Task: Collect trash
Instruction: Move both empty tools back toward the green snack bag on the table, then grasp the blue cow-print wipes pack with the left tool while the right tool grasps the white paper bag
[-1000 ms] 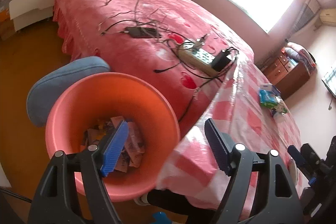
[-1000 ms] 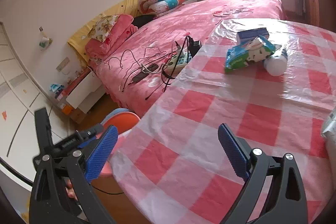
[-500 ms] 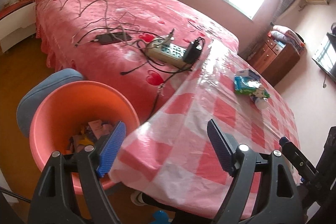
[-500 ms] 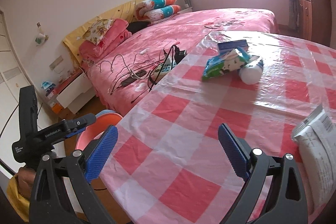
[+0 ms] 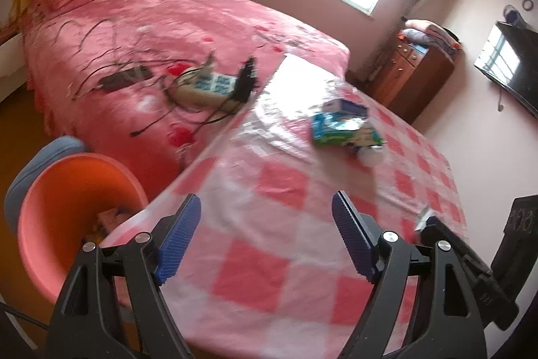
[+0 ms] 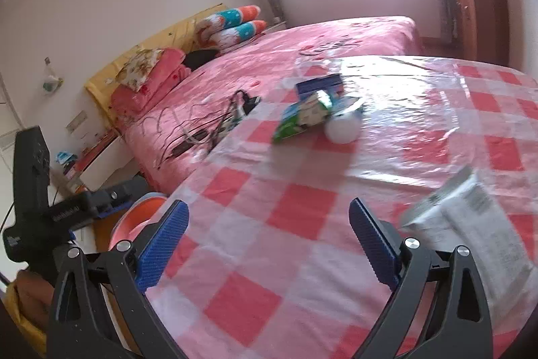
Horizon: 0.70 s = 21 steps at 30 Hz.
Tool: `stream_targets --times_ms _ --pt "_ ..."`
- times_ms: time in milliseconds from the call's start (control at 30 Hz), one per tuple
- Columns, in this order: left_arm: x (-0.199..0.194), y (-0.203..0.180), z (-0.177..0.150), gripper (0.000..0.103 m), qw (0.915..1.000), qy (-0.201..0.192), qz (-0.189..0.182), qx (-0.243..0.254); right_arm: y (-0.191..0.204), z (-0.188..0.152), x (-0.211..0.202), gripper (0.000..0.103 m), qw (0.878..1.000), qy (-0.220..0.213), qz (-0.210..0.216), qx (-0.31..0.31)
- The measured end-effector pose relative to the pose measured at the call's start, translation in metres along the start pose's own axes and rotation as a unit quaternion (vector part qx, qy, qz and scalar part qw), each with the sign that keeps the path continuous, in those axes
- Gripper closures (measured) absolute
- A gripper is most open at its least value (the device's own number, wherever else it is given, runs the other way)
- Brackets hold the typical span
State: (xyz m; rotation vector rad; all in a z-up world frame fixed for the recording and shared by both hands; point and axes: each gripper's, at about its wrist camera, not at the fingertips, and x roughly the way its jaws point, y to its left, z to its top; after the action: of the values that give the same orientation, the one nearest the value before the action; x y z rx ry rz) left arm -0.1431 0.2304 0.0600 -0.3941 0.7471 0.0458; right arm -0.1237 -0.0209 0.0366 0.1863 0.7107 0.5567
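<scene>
An orange trash bin [image 5: 57, 190] with scraps inside stands on the floor at the table's left edge; its rim shows in the right wrist view [image 6: 134, 221]. A green-blue wrapper [image 5: 339, 127] [image 6: 302, 116], a blue box [image 5: 349, 105] [image 6: 319, 84] and a white ball-like object [image 5: 370, 155] [image 6: 343, 128] lie on the checked table. A grey-white printed bag [image 6: 470, 217] lies just right of my right gripper. My left gripper [image 5: 265, 238] is open and empty over the table's near edge. My right gripper [image 6: 269, 244] is open and empty above the tablecloth.
The red-checked tablecloth [image 5: 269, 190] has a clear plastic cover. A pink bed [image 5: 151, 32] behind carries a power strip [image 5: 208, 86] and tangled cables. A blue stool [image 5: 43, 157] stands by the bin. A wooden dresser [image 5: 413, 69] stands at the back right.
Both grippers swung away from the bin toward the table. The wrapper and ball now sit nearer the centre of both views. The printed bag came into the right wrist view.
</scene>
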Motion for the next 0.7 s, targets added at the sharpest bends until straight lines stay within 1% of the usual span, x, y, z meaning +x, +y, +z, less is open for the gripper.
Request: stream_targets --times_ms 200,267,333,400,500,600,700 --pt "0.019 -0.054 0.021 0.022 0.9991 -0.013 -0.018 0.036 -0.041 0.007 -0.019 0.008 0.999 -0.023 -0.027 0.032" --pt "0.028 -0.070 0.031 0.019 0.9987 -0.018 -0.021 0.042 -0.059 0.010 -0.026 0.008 0.998 -0.029 -0.034 0.052" --pt "0.040 -0.084 0.042 0.018 0.9986 -0.025 -0.024 0.039 -0.075 0.012 -0.032 0.008 0.996 -0.035 -0.044 0.067" --pt "0.056 -0.097 0.056 0.018 0.9988 -0.028 -0.026 0.030 -0.093 0.013 -0.039 0.008 0.994 -0.043 -0.055 0.085" --pt "0.084 -0.109 0.076 0.018 0.9996 -0.021 -0.021 0.004 -0.116 0.014 -0.048 0.008 0.991 -0.052 -0.065 0.108" --pt "0.120 -0.113 0.099 0.018 0.9995 -0.009 -0.005 -0.029 -0.135 0.015 -0.055 0.008 0.988 -0.058 -0.072 0.124" --pt "0.151 -0.112 0.113 0.018 0.9984 0.006 0.006 -0.056 -0.154 0.016 -0.059 0.008 0.984 -0.058 -0.076 0.149"
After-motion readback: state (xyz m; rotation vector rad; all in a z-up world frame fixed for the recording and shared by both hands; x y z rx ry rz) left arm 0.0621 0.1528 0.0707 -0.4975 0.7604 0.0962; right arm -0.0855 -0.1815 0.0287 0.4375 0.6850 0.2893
